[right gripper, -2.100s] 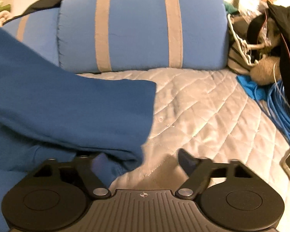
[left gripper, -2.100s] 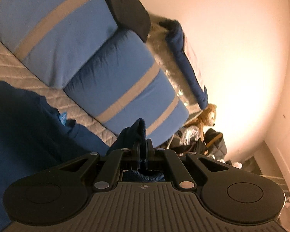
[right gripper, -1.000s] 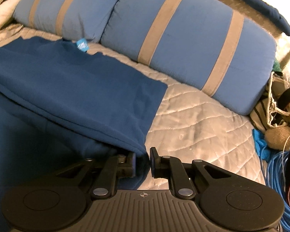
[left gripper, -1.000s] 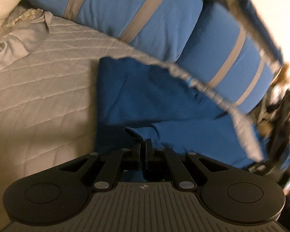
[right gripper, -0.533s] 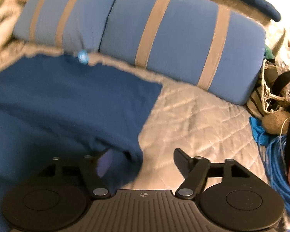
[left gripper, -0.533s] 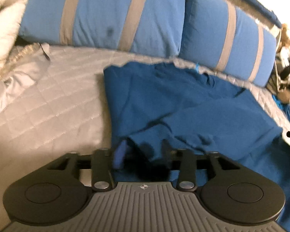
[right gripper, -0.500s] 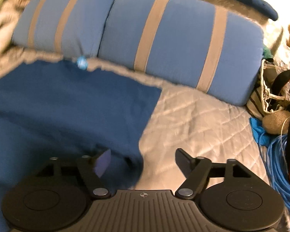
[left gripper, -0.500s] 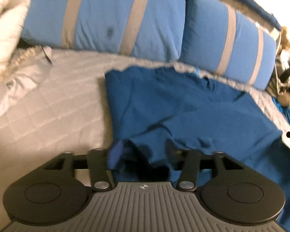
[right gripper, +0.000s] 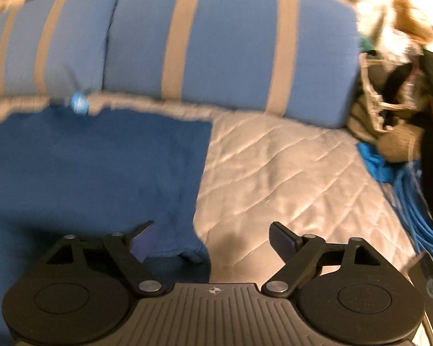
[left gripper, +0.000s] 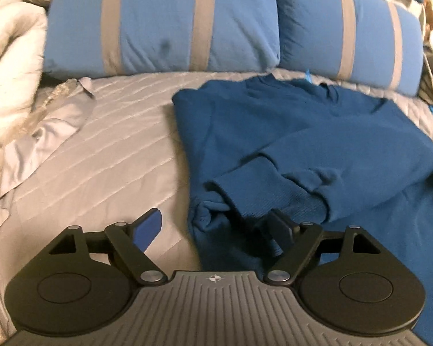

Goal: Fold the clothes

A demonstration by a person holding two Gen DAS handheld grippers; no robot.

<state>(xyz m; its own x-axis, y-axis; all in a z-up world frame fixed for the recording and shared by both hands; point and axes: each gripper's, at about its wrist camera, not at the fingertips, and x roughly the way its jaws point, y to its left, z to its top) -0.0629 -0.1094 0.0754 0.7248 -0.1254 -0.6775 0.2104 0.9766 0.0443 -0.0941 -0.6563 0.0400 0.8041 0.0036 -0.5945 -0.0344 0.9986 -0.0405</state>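
Blue sweater point(left gripper: 288, 132) lies flat on bed point(left gripper: 106, 158), sleeves crossed over chest, collar at 12 o'clock toward pillows point(left gripper: 161, 23). Cuffs bunch just ahead of left gripper point(left gripper: 215, 225), jaws apart, holding nothing. Right gripper point(right gripper: 210, 235), jaws apart, straddles sweater's right edge. Long axis 12–6.

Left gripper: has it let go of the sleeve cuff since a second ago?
Yes. The left gripper is open now, and the sleeve cuff lies on the sweatshirt short of the pillows.

Dark blue sweatshirt point(left gripper: 288, 132); lighter blue pillows point(left gripper: 161, 20) at twelve o'clock, tan-grey stripes; grey diamond-quilted bedcover point(right gripper: 288, 167).
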